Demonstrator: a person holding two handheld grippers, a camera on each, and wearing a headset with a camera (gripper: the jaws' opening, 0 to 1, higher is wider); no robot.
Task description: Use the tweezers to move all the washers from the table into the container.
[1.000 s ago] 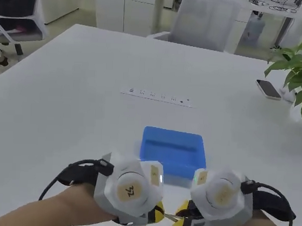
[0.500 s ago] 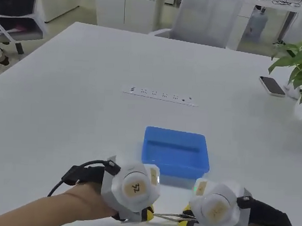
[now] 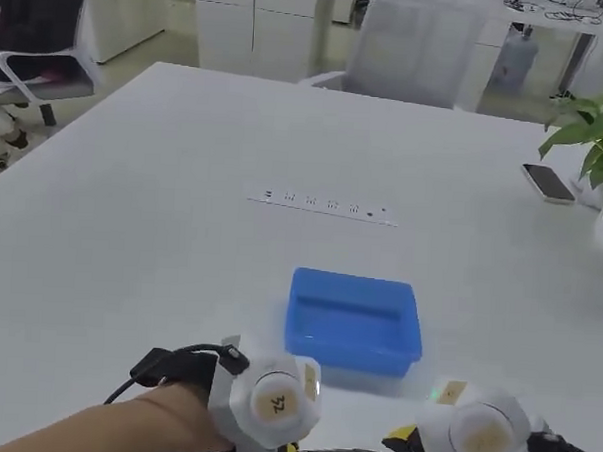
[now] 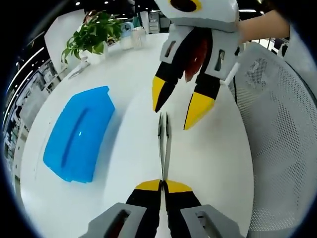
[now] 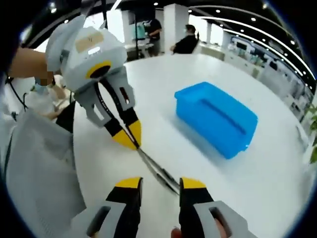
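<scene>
Left gripper view: my left gripper [image 4: 162, 185] is clamped on the tweezers [image 4: 164, 144] over the bench [image 4: 213, 158] near edge, beside the container [image 4: 74, 134]. My right gripper [image 4: 176, 110] is apart. The tweezers look thin, springy and slippery, so I would take them mid-length.

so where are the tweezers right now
In the left gripper view the tweezers are clamped in the left gripper, tips toward the open right gripper, with the blue container at the view's left.

Power strip [image 3: 323, 204], phone [image 3: 549, 183], potted plant [image 3: 598, 139], grey chair [image 3: 414, 46], white cabinets [image 3: 255, 24].
</scene>
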